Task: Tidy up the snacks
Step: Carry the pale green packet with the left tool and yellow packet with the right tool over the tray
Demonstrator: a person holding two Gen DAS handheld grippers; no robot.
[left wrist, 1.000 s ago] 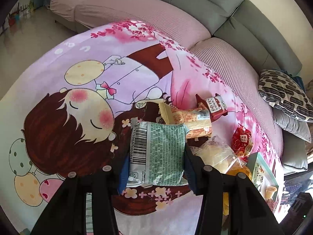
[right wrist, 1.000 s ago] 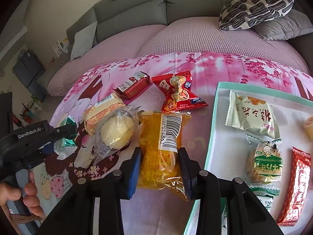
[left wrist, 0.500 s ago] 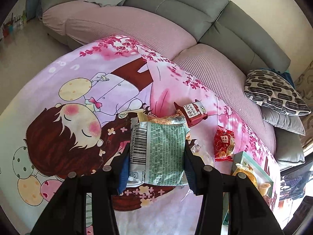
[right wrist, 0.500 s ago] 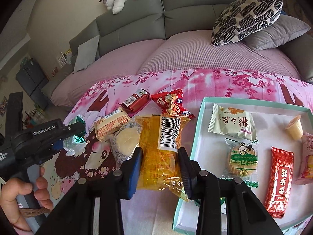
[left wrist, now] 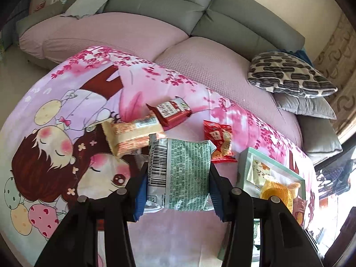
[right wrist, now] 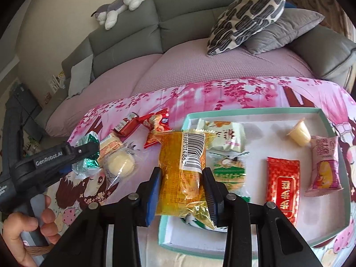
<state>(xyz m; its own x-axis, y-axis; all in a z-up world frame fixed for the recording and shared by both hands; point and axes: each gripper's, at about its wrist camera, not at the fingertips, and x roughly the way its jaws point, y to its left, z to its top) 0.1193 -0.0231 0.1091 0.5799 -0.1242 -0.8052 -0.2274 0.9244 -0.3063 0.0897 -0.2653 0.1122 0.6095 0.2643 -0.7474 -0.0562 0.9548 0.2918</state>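
— Looking at the left wrist view, where does the green packet point(left wrist: 184, 173) sit?

— Low centre of the frame, squarely between the fingers of the left gripper point(left wrist: 176, 189); both blue pads press its sides, so that gripper is clamped on it; the barcode edge faces left and the packet hangs clear of the cartoon-print cloth point(left wrist: 66, 133) covering the tabletop.

— And in the right wrist view?

— The right gripper point(right wrist: 181, 194) is clamped on the yellow packet point(right wrist: 182, 171) in the same way; pads on both sides, barcode strip running up the top right of the wrapper; it sits at the centre of the frame, over the left edge of the teal tray point(right wrist: 251, 113).

— What lies in the tray?

— A pale green packet point(right wrist: 222, 138) at its upper left; a green-and-white biscuit packet point(right wrist: 229, 169) just right of the held yellow one; a red sachet point(right wrist: 282, 182) in the middle; a small jelly cup point(right wrist: 299, 133) and a pink packet point(right wrist: 324, 164) at the right.

— Outside the tray?

— Left of it on the cloth: a round pale bun in clear wrap point(right wrist: 120, 162), an orange-and-cream wafer pack point(right wrist: 110, 143), a dark red bar point(right wrist: 125, 125) and a red peanut-style packet point(right wrist: 155, 125); at the lower left a hand point(right wrist: 24, 233) holds the handle of the left gripper.
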